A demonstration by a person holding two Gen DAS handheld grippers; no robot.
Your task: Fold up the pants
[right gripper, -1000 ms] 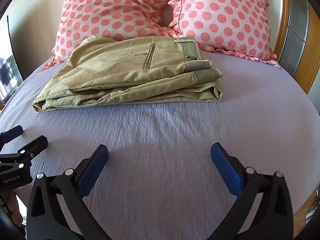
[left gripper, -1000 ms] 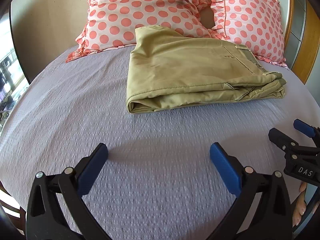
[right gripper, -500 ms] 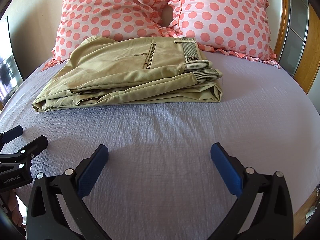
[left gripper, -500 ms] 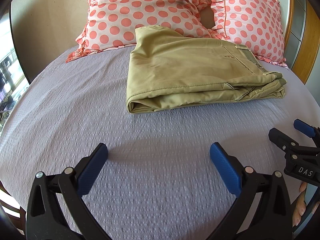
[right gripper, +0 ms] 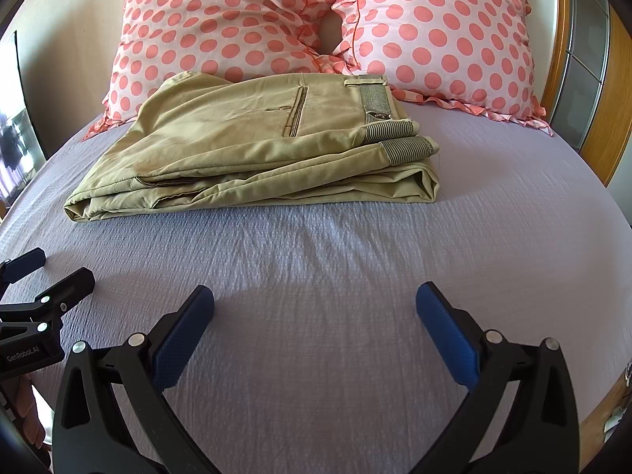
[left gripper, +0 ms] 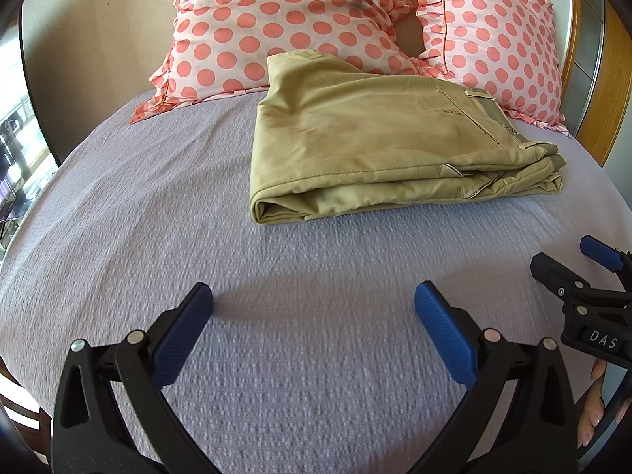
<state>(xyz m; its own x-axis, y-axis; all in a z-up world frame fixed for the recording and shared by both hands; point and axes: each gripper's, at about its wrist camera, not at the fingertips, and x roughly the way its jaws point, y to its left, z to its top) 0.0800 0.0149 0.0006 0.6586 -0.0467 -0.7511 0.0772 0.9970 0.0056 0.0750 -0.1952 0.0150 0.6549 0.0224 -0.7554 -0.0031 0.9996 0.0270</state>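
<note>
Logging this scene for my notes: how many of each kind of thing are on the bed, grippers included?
Khaki pants, folded: 1
Polka-dot pillows: 2
Grippers, left gripper and right gripper, both open and empty: 2
Total: 5

"DAS" on right hand-held gripper (left gripper: pixel 592 272); "GenRobot.AI" on left hand-held gripper (right gripper: pixel 47 276).
</note>
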